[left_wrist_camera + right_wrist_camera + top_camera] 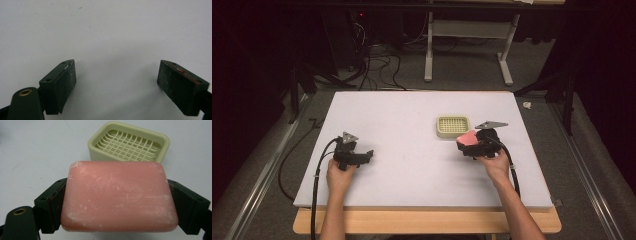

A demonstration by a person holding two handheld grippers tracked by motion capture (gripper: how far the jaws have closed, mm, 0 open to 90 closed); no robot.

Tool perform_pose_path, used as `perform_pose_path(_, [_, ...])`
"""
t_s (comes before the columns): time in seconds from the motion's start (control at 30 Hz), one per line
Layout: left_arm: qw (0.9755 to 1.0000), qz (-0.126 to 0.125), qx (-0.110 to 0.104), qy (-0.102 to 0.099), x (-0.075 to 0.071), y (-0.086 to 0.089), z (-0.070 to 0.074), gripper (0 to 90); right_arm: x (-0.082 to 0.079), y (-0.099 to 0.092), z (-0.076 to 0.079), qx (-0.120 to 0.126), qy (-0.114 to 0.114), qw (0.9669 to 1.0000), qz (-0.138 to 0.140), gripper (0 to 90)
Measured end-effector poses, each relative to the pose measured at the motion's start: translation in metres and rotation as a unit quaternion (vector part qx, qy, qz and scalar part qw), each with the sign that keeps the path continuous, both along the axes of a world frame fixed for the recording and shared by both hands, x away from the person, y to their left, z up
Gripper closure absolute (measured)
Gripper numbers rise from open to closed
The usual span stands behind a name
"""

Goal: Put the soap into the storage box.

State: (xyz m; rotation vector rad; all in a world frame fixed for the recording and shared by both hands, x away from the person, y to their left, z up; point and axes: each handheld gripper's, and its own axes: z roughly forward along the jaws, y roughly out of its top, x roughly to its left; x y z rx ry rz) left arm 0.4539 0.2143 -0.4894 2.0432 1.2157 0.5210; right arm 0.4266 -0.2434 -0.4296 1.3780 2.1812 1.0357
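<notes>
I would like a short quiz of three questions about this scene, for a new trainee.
1. True or false: the left gripper is open and holds nothing.
2. What does the right gripper hold? A) a sponge B) a pink soap bar C) a cup
3. Fill in: the pale green soap dish stands on the ____ table.

Key: 1 true; 2 B; 3 white.
</notes>
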Motion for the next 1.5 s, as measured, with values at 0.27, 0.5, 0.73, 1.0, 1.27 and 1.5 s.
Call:
perform_pose_path(0.27, [1.0000,0.000,0.001,0.000,0.000,0.000,0.000,15.9,0.006,0.004,0.003,0.001,0.000,1.0000,-0.007,13.7])
perform_pose_path(0.5, [1.0000,0.000,0.001,0.000,0.000,0.000,0.000,15.9,0.013,0.007,0.010,0.015,-0.004,0.9998,-0.010,13.7])
perform_pose_path(0.73, [1.0000,0.000,0.000,0.000,0.000,0.000,0.000,15.9,0.024,0.012,0.012,0.008,-0.002,0.9999,-0.014,13.7])
perform_pose_path(1.0, [1.0000,0.000,0.000,0.000,0.000,0.000,0.000,15.9,0.036,0.018,0.015,0.004,0.000,0.9999,-0.014,13.7])
perform_pose_path(1.27, [1.0000,0.000,0.000,0.000,0.000,0.000,0.000,15.9,0.050,0.028,0.018,-0.001,0.001,0.9999,-0.015,13.7])
perform_pose_path(1.5, [1.0000,0.000,0.001,0.000,0.000,0.000,0.000,15.9,0.062,0.036,0.017,-0.008,0.010,0.9997,-0.020,13.7])
